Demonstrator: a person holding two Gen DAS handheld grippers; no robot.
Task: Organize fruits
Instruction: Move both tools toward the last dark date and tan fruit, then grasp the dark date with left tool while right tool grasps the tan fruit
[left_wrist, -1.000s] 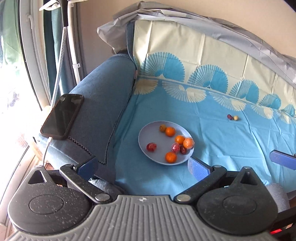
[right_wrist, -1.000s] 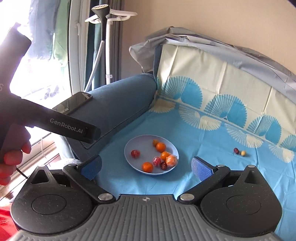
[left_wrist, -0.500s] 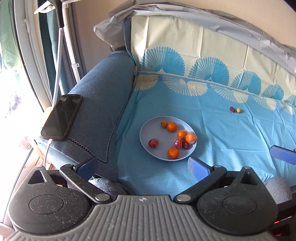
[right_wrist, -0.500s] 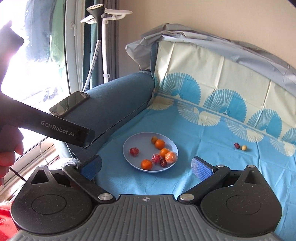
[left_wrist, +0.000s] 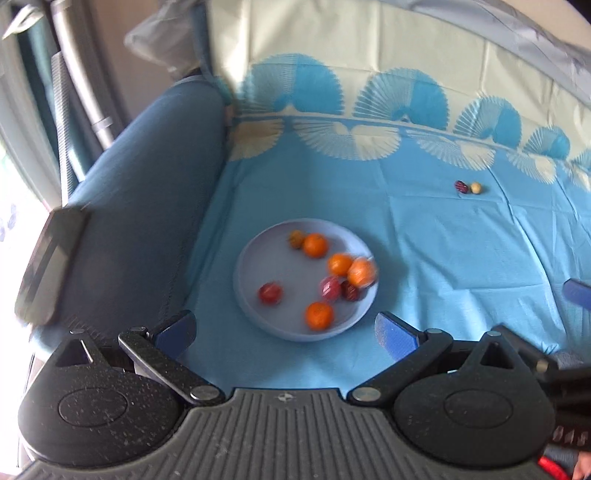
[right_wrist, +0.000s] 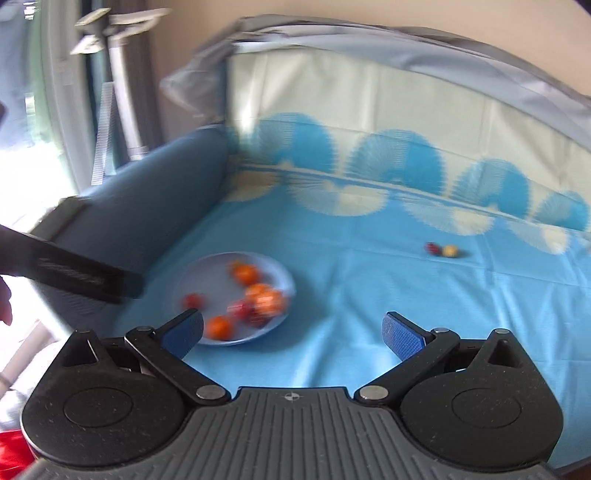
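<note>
**Bright daylight, smeared frames**

Strong daylight pours in from the window (right_wrist: 22, 122) at left, blown out to white. Motion blur smears the plate (right_wrist: 207, 273) badly in the right wrist view, milder in the left. Fisheye bending curves the sofa back (left_wrist: 369, 48). Shadows soft, colours washed.

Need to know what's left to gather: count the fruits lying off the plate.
2: a dark red fruit and a pale yellow fruit, side by side on the blue cloth, beyond the plate. None seem hidden.
</note>
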